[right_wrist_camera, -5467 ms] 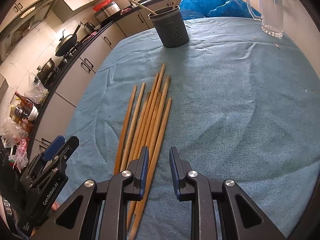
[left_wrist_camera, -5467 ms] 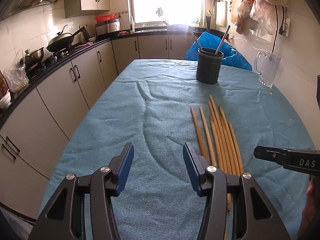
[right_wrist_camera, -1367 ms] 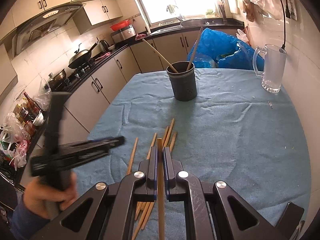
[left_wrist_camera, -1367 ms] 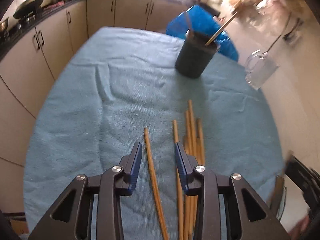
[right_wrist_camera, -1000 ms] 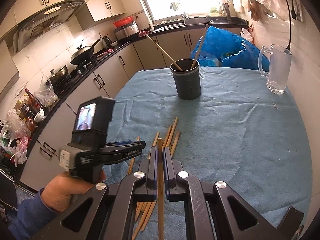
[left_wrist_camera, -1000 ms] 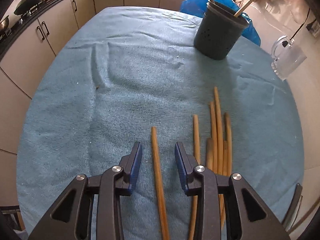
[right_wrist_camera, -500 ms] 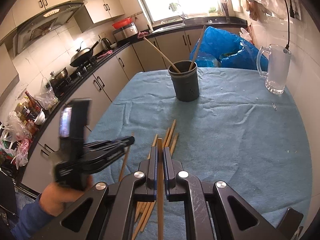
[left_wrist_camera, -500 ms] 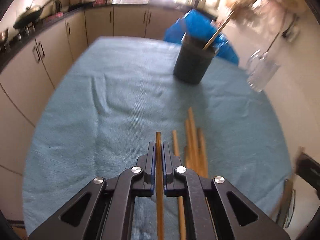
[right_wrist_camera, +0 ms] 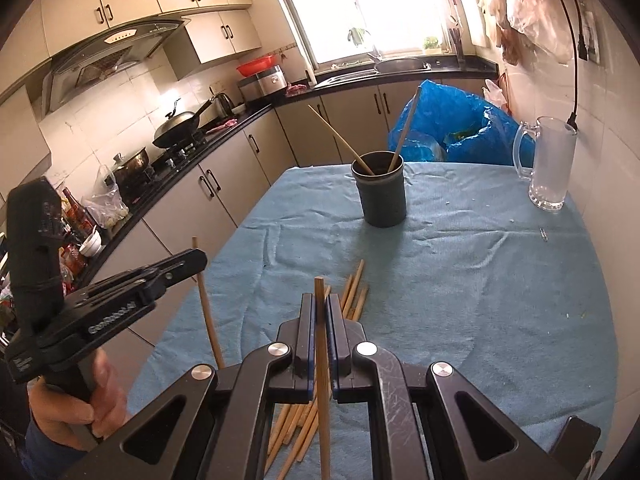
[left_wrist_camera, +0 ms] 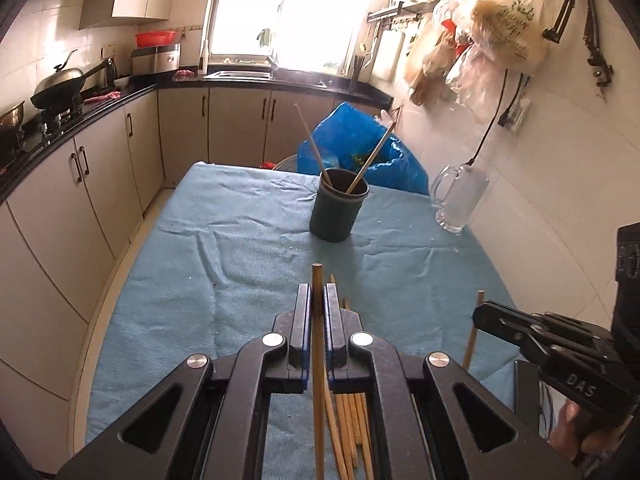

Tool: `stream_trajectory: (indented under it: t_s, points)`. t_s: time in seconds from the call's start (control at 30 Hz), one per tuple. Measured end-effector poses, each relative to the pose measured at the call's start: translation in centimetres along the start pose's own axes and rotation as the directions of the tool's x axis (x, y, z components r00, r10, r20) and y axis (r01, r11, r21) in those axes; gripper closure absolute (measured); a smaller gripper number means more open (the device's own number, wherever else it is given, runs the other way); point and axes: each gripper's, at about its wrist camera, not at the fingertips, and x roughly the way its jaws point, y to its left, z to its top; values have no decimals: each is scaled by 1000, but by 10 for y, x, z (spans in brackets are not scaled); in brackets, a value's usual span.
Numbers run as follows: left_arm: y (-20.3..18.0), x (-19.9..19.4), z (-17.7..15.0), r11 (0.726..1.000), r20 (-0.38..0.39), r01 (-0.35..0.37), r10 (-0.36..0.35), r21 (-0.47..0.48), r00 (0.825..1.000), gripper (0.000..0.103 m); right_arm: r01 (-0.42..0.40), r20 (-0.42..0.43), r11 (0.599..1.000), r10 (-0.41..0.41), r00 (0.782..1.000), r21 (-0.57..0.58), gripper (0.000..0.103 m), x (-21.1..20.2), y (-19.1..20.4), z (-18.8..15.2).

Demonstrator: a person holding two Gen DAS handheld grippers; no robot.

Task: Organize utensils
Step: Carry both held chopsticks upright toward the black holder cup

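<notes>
Several wooden chopsticks [left_wrist_camera: 352,424] lie in a bundle on the blue tablecloth [left_wrist_camera: 248,256], also in the right wrist view [right_wrist_camera: 352,292]. My left gripper [left_wrist_camera: 317,300] is shut on one chopstick [left_wrist_camera: 317,320], held above the table. My right gripper [right_wrist_camera: 319,308] is shut on another chopstick [right_wrist_camera: 320,328], also lifted. A dark utensil holder [left_wrist_camera: 338,210] with two chopsticks in it stands at the table's far middle; it also shows in the right wrist view [right_wrist_camera: 382,196]. Each gripper shows in the other's view, the right one [left_wrist_camera: 528,336] and the left one [right_wrist_camera: 132,284].
A glass mug [left_wrist_camera: 460,200] stands at the far right by the wall [right_wrist_camera: 550,164]. A blue plastic bag [left_wrist_camera: 360,148] sits behind the table. Kitchen cabinets [left_wrist_camera: 80,184] and a stove with a wok [right_wrist_camera: 180,124] run along the left.
My left gripper closed on a chopstick from the table and lifted it, tilting up toward the holder. My right gripper keeps holding its chopstick, about steady.
</notes>
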Motion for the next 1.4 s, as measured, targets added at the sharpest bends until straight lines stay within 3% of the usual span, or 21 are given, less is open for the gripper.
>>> stream_trajectory:
  t_s: [1.4]
  points:
    - [-10,-35,14,999,67,-6,3,47,998,98,25,86,1000,-24,996,-16,97,-29,6,16]
